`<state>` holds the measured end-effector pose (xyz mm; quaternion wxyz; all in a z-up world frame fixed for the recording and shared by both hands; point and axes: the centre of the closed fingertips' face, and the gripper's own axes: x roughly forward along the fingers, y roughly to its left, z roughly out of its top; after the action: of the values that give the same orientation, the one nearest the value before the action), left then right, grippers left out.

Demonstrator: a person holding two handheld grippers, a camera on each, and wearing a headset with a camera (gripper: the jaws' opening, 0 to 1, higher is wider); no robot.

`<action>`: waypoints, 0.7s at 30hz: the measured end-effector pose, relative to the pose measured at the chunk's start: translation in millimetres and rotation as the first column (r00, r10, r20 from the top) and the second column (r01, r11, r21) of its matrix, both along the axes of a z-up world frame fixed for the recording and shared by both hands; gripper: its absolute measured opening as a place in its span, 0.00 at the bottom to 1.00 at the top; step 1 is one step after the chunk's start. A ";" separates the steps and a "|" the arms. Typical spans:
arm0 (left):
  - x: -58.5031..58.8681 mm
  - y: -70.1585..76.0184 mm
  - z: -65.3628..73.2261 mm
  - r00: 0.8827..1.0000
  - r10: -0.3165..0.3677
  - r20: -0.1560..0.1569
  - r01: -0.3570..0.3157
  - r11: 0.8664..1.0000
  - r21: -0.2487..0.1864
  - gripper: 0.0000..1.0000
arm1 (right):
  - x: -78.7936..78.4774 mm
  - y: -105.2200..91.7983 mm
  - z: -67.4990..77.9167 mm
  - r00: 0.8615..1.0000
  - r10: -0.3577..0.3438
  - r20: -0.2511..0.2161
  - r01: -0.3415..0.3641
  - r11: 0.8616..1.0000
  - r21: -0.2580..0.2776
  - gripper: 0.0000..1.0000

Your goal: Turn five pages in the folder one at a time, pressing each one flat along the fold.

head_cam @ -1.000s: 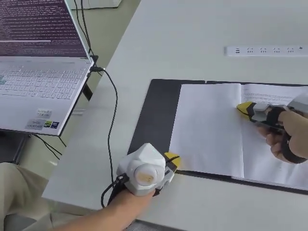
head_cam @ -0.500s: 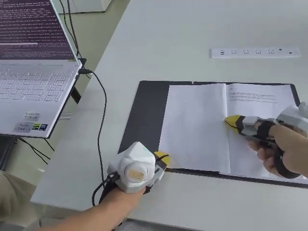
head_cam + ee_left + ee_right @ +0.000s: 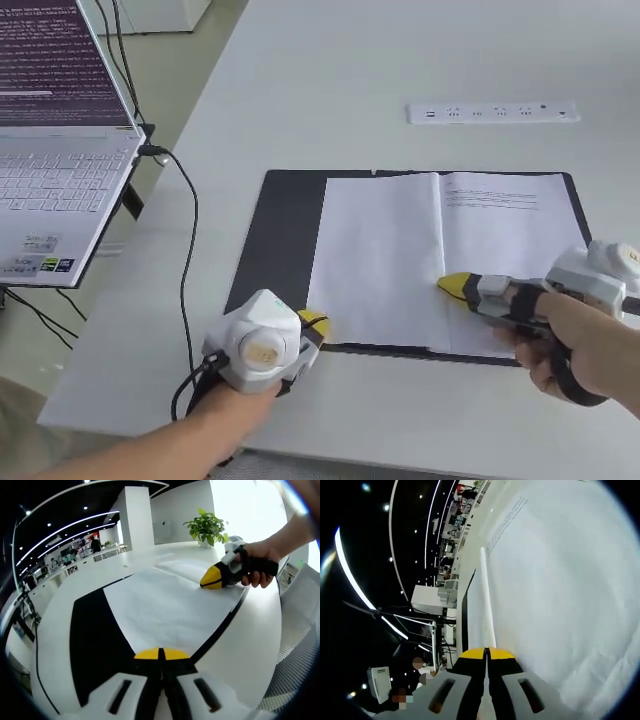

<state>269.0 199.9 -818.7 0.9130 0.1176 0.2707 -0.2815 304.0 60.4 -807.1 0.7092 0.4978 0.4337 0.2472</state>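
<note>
An open black folder (image 3: pixel 280 235) lies on the white table, with a blank turned page (image 3: pixel 378 255) on the left and a printed page (image 3: pixel 505 225) on the right. My right gripper (image 3: pixel 452 285) is shut, its yellow tip resting on the paper at the fold (image 3: pixel 438 240) near the folder's near edge. In the right gripper view its jaws are closed just short of the fold (image 3: pixel 485 590). My left gripper (image 3: pixel 314 322) is shut and rests at the folder's near left corner. In the left gripper view the folder (image 3: pixel 87 635), the page (image 3: pixel 160 610) and my right gripper (image 3: pixel 211 578) lie ahead.
An open laptop (image 3: pixel 55 150) stands at the left table edge, and a black cable (image 3: pixel 185 250) runs from it over the table towards my left hand. A white power strip (image 3: pixel 492 112) lies beyond the folder. A potted plant (image 3: pixel 206 527) stands far off.
The head camera has swung right, shifting everything left in the view. My right gripper has slid along the fold towards the folder's near edge. The left gripper stays at the corner.
</note>
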 end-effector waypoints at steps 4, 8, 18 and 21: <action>-0.1 0.0 -0.2 1.000 -0.003 0.004 0.003 1.000 0.001 0.00 | -16.1 2.1 -0.2 1.000 0.023 -0.004 -0.023 1.000 0.003 0.00; 0.0 0.2 -0.3 1.000 0.000 0.007 0.000 1.000 0.003 0.00 | -31.0 3.8 -0.9 0.999 0.047 -0.013 -0.047 0.999 0.011 0.00; -0.1 0.3 -0.6 1.000 -0.005 0.011 0.005 1.000 0.014 0.00 | -59.3 3.8 -1.9 0.997 0.071 -0.030 -0.070 0.997 0.028 0.00; -0.3 0.2 -0.2 1.000 -0.007 0.012 0.007 1.000 0.017 0.00 | -62.7 2.3 -3.8 0.997 0.075 -0.033 -0.074 0.997 0.030 0.00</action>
<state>268.7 200.1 -818.9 0.9126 0.1282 0.2671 -0.2817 241.3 62.8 -810.8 0.6849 0.4956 0.4603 0.2710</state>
